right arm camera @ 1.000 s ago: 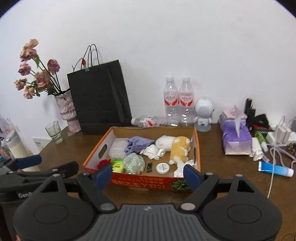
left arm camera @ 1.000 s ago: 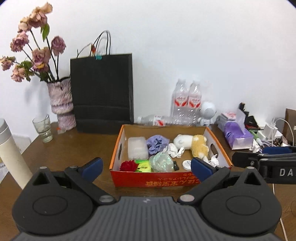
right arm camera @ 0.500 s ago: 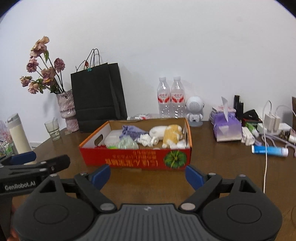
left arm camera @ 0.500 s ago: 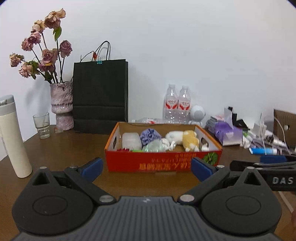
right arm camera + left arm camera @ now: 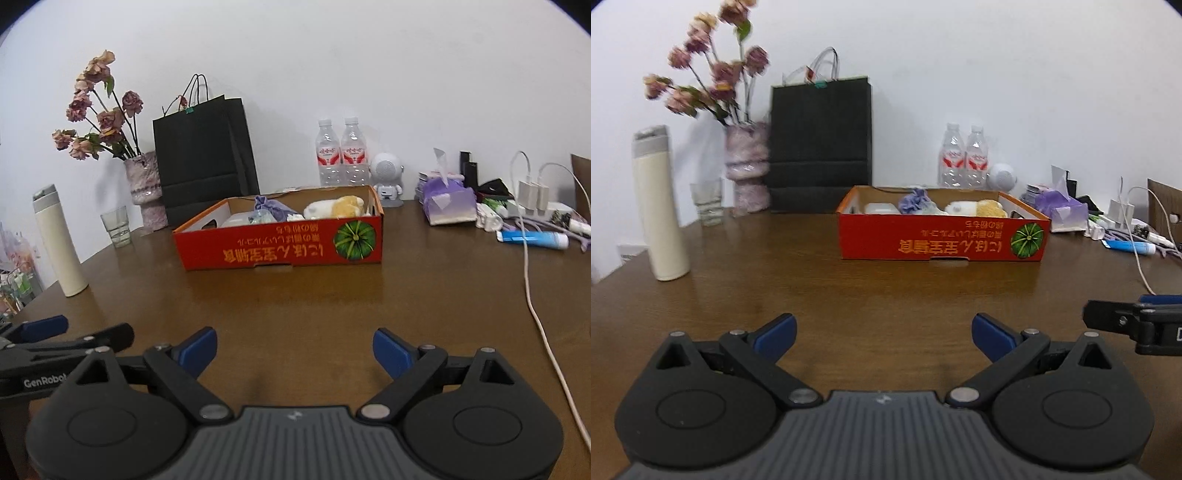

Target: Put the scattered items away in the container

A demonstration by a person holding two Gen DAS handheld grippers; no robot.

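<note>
An orange cardboard box (image 5: 942, 240) (image 5: 280, 245) with a green pumpkin picture stands mid-table. Inside I see a purple cloth (image 5: 916, 201), a white and yellow plush toy (image 5: 334, 207) and a clear plastic case (image 5: 881, 208). My left gripper (image 5: 882, 332) is open and empty, low over the wooden table, well short of the box. My right gripper (image 5: 293, 349) is likewise open and empty, beside the left one, whose finger (image 5: 66, 341) shows at the left edge.
A cream flask (image 5: 659, 206), a glass (image 5: 707, 203), a vase of dried roses (image 5: 746, 166) and a black paper bag (image 5: 820, 147) stand at the back left. Two water bottles (image 5: 341, 155), a white robot figure (image 5: 386, 177), a purple tissue pack (image 5: 448, 201), a blue tube (image 5: 532, 240) and cables (image 5: 532, 295) lie right.
Both grippers have sunk and drawn back from the box, so it now looks smaller, seen from the side instead of from above. Both stay open and empty.
</note>
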